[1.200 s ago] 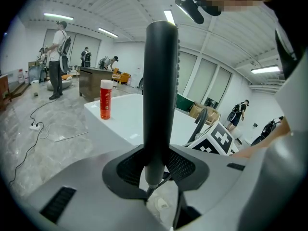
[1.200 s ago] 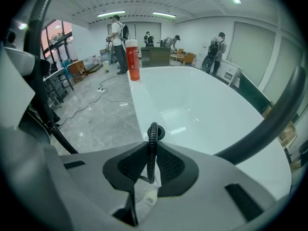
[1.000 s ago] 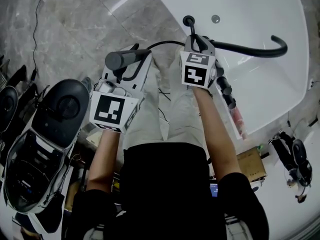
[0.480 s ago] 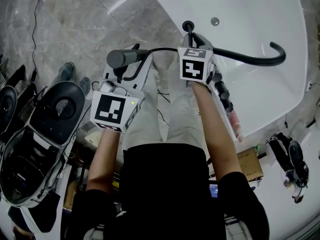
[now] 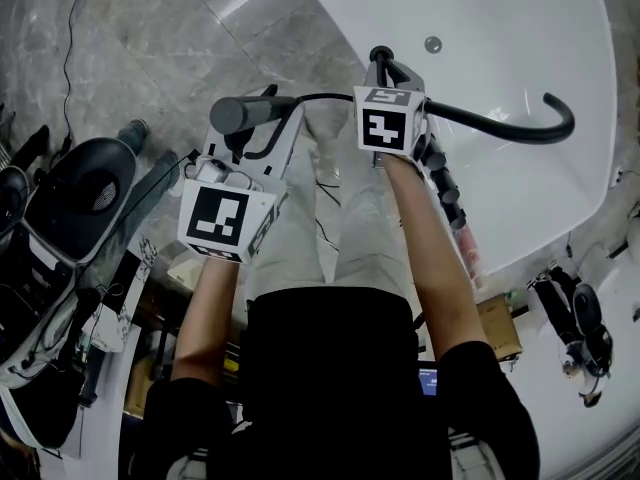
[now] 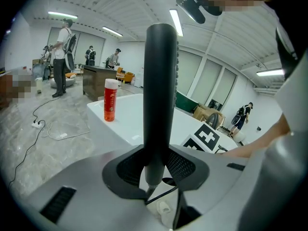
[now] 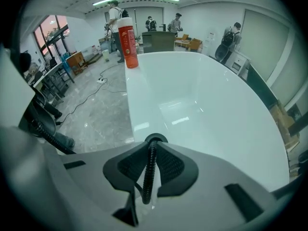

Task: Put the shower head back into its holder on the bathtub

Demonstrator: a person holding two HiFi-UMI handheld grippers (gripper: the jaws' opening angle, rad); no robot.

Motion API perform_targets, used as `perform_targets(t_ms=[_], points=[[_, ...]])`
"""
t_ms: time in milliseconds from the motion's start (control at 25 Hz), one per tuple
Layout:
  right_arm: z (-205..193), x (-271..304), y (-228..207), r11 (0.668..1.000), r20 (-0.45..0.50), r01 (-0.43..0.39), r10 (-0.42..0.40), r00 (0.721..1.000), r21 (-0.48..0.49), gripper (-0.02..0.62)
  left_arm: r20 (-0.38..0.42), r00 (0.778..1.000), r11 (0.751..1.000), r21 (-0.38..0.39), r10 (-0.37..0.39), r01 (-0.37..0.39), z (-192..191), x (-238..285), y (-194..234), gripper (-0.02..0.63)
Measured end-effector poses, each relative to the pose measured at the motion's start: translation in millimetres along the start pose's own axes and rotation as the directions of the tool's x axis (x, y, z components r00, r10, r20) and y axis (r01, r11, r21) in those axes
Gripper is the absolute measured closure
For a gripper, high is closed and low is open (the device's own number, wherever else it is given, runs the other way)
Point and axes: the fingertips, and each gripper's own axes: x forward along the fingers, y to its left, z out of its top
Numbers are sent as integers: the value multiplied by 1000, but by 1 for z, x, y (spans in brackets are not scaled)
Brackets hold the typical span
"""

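You're holding the black cylindrical shower head (image 6: pixel 161 90) outside the tub, not yet seated, with the left gripper (image 6: pixel 155 165) clamping its lower end. The right gripper (image 7: pixel 147 170) is pinching the black ribbed hose (image 7: pixel 152 150) just above the black ring holder (image 7: pixel 155 138) on the white bathtub rim (image 7: pixel 144 100). My read: you're feeding hose. Next, you're pushing the slack down and lining the head's tail over the ring.
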Motion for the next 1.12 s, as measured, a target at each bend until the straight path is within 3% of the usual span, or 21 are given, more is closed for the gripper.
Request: perform_targets(t_ms=[1120], points=[[11, 13, 2, 1000, 40, -5, 4, 999, 13, 534, -5, 1000, 1000, -6, -1, 1, -8, 5, 2, 462]])
